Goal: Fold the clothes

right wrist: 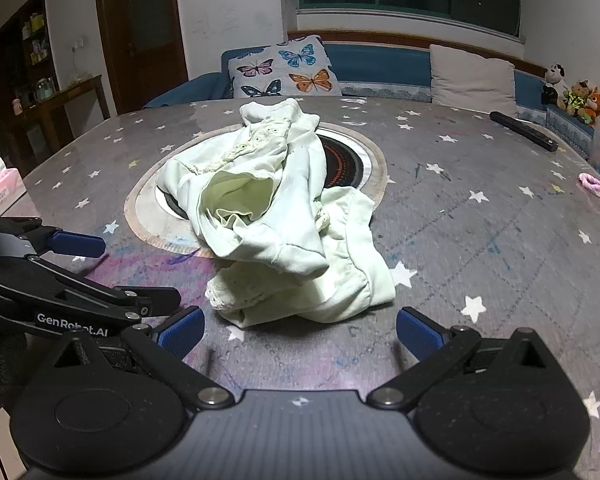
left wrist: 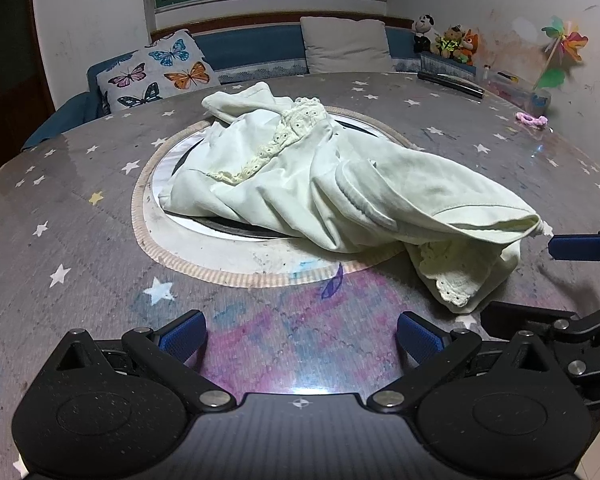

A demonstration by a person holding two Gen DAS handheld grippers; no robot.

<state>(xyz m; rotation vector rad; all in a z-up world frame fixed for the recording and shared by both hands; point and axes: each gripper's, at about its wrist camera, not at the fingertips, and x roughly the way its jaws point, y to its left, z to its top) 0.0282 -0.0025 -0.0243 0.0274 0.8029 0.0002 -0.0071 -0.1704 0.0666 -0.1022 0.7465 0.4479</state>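
A crumpled pale yellow-green garment point(left wrist: 324, 184) with lace trim lies in a heap across the round centre plate of the table and spills toward the near side. In the right wrist view the same garment point(right wrist: 276, 216) sits just ahead of my right gripper point(right wrist: 300, 334), which is open with nothing between its blue pads. My left gripper point(left wrist: 302, 338) is also open and empty, low over the table, short of the heap. The right gripper point(left wrist: 556, 280) shows at the right edge of the left wrist view, beside the garment's lace hem.
The round table point(left wrist: 60, 216) has a grey star-print cover with purple stains near me. A black remote point(right wrist: 524, 131), a pink hair tie point(right wrist: 598, 186) and a tissue box point(right wrist: 0, 188) lie near its edges. Behind stand a sofa with a butterfly cushion point(left wrist: 160, 68) and plush toys point(left wrist: 448, 38).
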